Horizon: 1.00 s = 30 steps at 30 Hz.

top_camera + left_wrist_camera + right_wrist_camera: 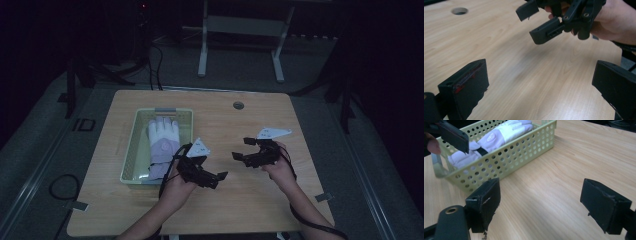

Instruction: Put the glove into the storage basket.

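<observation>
A white and pale purple glove [162,141] [496,137] lies inside a light green perforated basket [131,150] [524,155] on the left half of the wooden table [240,195]. My left gripper [220,179] [539,92] hovers just right of the basket, open, with nothing between its jaws. My right gripper [242,148] [541,205] is held over the table's middle right, open and empty, pointing toward the left one. The left gripper view shows the right gripper's jaws spread, held in a hand [614,22].
A round cable hole [238,105] [459,11] sits near the table's far edge. Beyond the table stands a white frame with two legs [240,45]. Cables trail on the dark floor at the left [62,187].
</observation>
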Motion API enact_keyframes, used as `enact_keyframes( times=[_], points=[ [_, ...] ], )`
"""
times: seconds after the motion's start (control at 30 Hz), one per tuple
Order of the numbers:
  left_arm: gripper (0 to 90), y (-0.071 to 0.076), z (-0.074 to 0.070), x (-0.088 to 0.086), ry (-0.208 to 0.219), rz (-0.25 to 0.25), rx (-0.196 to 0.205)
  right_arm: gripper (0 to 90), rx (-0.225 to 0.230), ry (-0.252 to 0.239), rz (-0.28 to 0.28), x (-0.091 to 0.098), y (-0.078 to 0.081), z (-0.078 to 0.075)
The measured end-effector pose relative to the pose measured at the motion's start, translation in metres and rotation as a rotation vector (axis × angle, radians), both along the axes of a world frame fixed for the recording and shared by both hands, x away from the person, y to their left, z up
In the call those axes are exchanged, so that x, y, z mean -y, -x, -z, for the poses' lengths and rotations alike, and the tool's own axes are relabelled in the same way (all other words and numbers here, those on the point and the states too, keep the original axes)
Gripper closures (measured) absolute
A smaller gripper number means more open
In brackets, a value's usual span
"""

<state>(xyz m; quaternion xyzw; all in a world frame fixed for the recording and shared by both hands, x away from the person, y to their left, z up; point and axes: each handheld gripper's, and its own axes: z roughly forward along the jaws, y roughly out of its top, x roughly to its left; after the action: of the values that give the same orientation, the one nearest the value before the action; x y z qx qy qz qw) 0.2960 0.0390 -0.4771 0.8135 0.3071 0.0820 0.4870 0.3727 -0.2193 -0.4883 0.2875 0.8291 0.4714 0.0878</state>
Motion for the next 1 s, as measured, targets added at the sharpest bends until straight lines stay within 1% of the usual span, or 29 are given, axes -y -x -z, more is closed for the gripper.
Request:
enact_keyframes(
  times=[0.03,0.13,0.17,0.23,0.3,0.4,0.47,0.57,0.63,0.7,0.77,0.83,0.87,0.9,0.93,0.97,1.0],
  points=[
    [0.9,0.001,0.002,0.004,0.004,0.008,-0.001,16.5,0.001,0.001,0.001,0.004,0.002,0.001],
    [0.9,0.002,0.006,0.013,-0.006,0.03,-0.004,16.5,0.012,0.018,0.002,0.014,0.007,0.004],
    [0.9,0.003,0.007,0.016,-0.011,0.04,-0.003,16.5,0.015,0.02,0.0,0.017,0.008,0.006],
    [0.9,0.004,0.011,0.022,-0.036,0.036,0.0,16.5,0.014,0.02,0.0,0.023,0.011,0.009],
    [0.9,0.004,0.016,0.027,-0.023,0.049,-0.004,16.5,0.01,0.019,-0.003,0.029,0.014,0.013],
    [0.9,0.006,0.023,0.035,-0.037,0.063,-0.001,16.2,0.006,0.03,-0.013,0.036,0.02,0.021],
    [0.9,0.007,0.028,0.041,-0.04,0.068,-0.005,15.4,0.009,0.05,-0.009,0.04,0.023,0.026],
    [0.9,0.007,0.039,0.049,-0.049,0.081,-0.013,15.4,-0.004,0.058,-0.001,0.048,0.025,0.034],
    [0.9,0.008,0.048,0.055,-0.072,0.094,-0.018,15.4,-0.016,0.055,0.006,0.053,0.026,0.039],
    [0.9,0.01,0.056,0.06,-0.092,0.106,-0.013,15.4,-0.024,0.053,0.015,0.057,0.028,0.043],
    [0.9,0.011,0.061,0.062,-0.097,0.109,-0.006,15.7,-0.033,0.057,0.017,0.061,0.029,0.049],
    [0.9,0.011,0.065,0.063,-0.081,0.118,-0.013,16.1,-0.061,0.07,0.016,0.063,0.03,0.054],
    [0.9,0.012,0.068,0.064,-0.072,0.122,-0.016,16.1,-0.064,0.072,0.016,0.064,0.031,0.056],
    [0.9,0.012,0.068,0.064,-0.072,0.122,-0.016,16.1,-0.064,0.072,0.016,0.064,0.031,0.056],
    [0.9,0.012,0.071,0.064,-0.062,0.126,-0.02,16.1,-0.062,0.077,0.02,0.065,0.032,0.057],
    [0.9,0.012,0.073,0.064,-0.058,0.129,-0.019,16.1,-0.068,0.077,0.024,0.067,0.034,0.06],
    [0.9,0.012,0.075,0.065,-0.057,0.127,-0.02,16.0,-0.064,0.081,0.026,0.068,0.035,0.061]
  ],
)
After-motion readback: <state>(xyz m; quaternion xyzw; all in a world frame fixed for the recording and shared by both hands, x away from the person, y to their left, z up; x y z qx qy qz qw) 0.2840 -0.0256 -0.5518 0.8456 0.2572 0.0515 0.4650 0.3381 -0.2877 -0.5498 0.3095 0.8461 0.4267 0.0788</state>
